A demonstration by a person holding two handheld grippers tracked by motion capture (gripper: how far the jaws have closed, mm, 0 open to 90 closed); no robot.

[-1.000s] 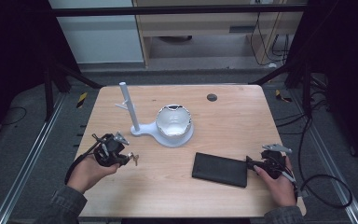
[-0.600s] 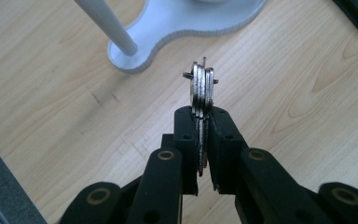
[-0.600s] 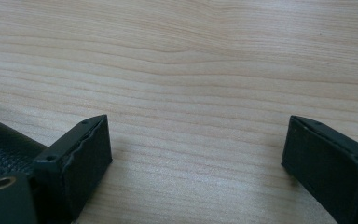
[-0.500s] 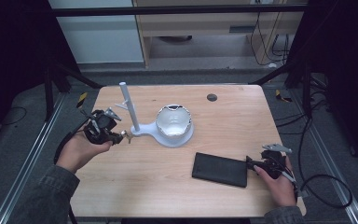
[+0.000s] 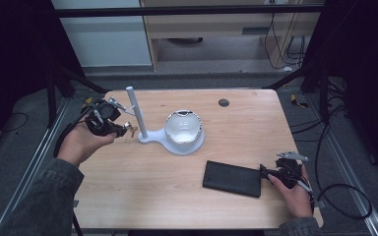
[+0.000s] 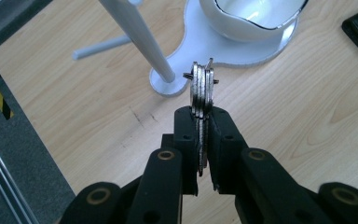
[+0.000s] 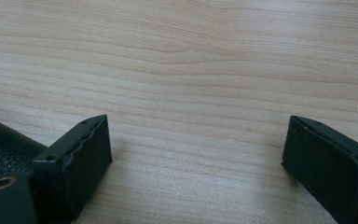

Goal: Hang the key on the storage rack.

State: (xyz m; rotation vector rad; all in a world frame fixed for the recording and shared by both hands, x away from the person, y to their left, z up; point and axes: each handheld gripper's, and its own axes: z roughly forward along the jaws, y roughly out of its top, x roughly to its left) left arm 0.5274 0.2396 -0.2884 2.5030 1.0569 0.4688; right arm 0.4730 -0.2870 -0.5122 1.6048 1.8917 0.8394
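So the keys (image 6: 202, 91) are pinched edge-on between the jaws of the left tongs (image 6: 200, 140) — a small flat bunch on a ring, sticking out past the tips. In the high view they hang off the left tongs (image 5: 109, 119) at the left side of the counter (image 5: 236, 125), held up off the wood, just beside the white post (image 5: 136, 112). From the left gripper view the post (image 6: 137, 37) leans across the frame with its round foot right behind the keys, not touching them as far as I can see.

That post stands on a white stand (image 5: 177, 142) which also carries a white bowl (image 5: 182, 127) — shiny inside, sitting on the wider end of the base. The bowl (image 6: 256, 16) shows up at the top of the left gripper view too.

Over on the right, the right tongs (image 5: 275, 173) lie low at the near right corner of the counter, jaws spread wide with nothing between them, just bare wood in the right gripper view (image 7: 196, 154). A black wallet (image 5: 232, 178) lies flat on the counter just beside them; one jaw looks to be right up against its edge, with the grainy leather (image 7: 2, 142) peeking in behind it.

There's also a small dark round spot (image 5: 223, 103) near the far edge of the counter, can't tell what it is.
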